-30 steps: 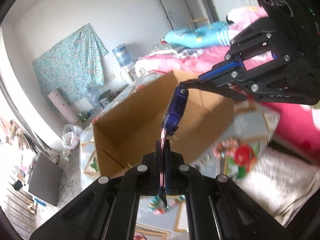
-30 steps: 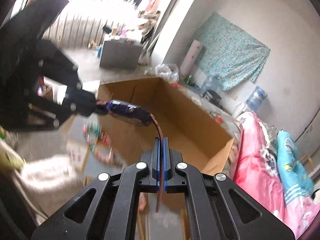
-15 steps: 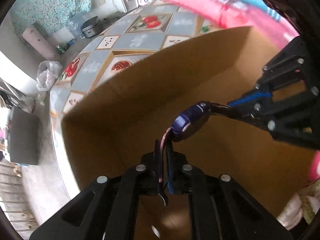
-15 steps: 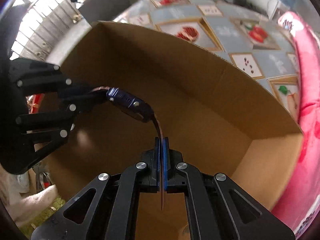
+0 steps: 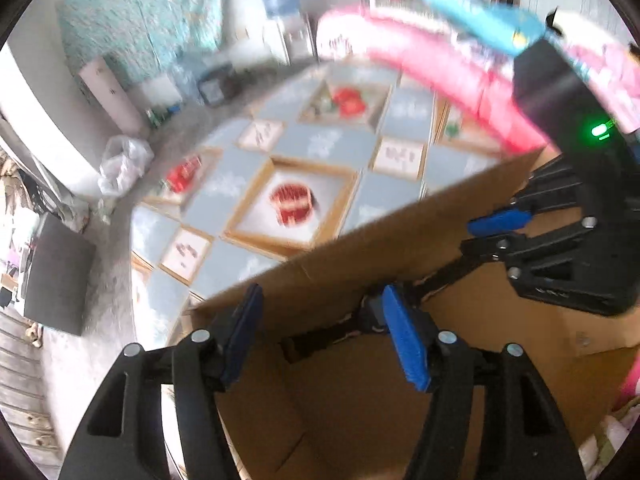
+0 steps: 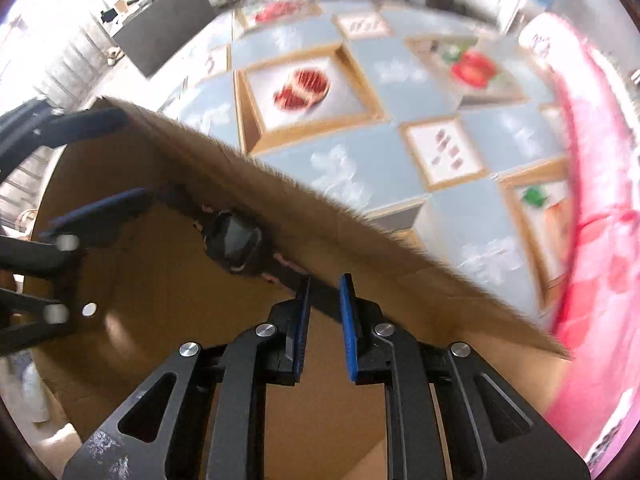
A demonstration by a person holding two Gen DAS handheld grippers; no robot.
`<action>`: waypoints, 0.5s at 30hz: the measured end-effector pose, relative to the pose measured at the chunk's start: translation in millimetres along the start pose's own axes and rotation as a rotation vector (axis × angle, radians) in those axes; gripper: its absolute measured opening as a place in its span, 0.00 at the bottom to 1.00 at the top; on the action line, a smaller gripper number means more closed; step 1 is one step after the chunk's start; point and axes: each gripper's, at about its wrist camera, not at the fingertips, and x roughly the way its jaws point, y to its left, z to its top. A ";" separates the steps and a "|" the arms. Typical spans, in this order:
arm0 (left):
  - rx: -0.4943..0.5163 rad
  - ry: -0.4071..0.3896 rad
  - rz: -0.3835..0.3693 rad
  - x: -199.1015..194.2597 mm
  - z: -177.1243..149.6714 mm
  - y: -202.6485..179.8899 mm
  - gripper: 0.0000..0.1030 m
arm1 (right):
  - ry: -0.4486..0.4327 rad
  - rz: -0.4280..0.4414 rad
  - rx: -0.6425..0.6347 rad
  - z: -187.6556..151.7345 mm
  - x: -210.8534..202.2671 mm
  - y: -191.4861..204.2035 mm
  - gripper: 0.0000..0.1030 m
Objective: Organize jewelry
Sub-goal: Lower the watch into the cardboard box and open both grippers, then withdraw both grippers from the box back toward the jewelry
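In the right wrist view, going from the left edge across, the left gripper [image 6: 86, 168] comes in from the side with its jaws spread apart over the open box [image 6: 140, 300]. Just right of it the watch [image 6: 236, 240] lies against the box's far inner wall, dark face up, its strap running slantwise from the upper left down to the lower right. The strap's lower end passes between the blue pads of the right gripper [image 6: 323, 316], which stand a little apart; they do not look to be pressing on it. Both sets of jaws have just been opening, the left far more than the right, and the watch sits between them, loosed or nearly so. Beyond the box rim the tiled counter [image 6: 380, 168] shows, and at the far right a pink bedcover [image 6: 592, 240].

In the left wrist view the left gripper [image 5: 320, 340] has wide-open jaws with nothing pressed between them; the watch [image 5: 372, 316] is only a dark blurred shape low by the right pad, inside the box [image 5: 360, 264]. The right gripper [image 5: 500, 216] enters from the right, above it.

The watch's long axis runs from one gripper to the other, with each strap end nearest its own gripper. My judgement is that the drop into the box is all but done, and that both hands should lift straight up, clear of the strap, so it does not snag and ride out.
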 end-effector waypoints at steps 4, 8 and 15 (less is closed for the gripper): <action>-0.031 -0.168 0.046 -67.4 -19.4 8.6 0.73 | -0.168 -0.004 0.019 -21.7 -63.2 4.7 0.15; -0.108 -0.301 0.092 -139.0 -64.7 18.7 0.88 | -0.377 0.038 0.050 -50.7 -144.2 4.7 0.15; -0.220 -0.287 0.196 -179.5 -164.7 9.5 0.95 | -0.577 0.129 0.035 -148.8 -198.5 38.5 0.28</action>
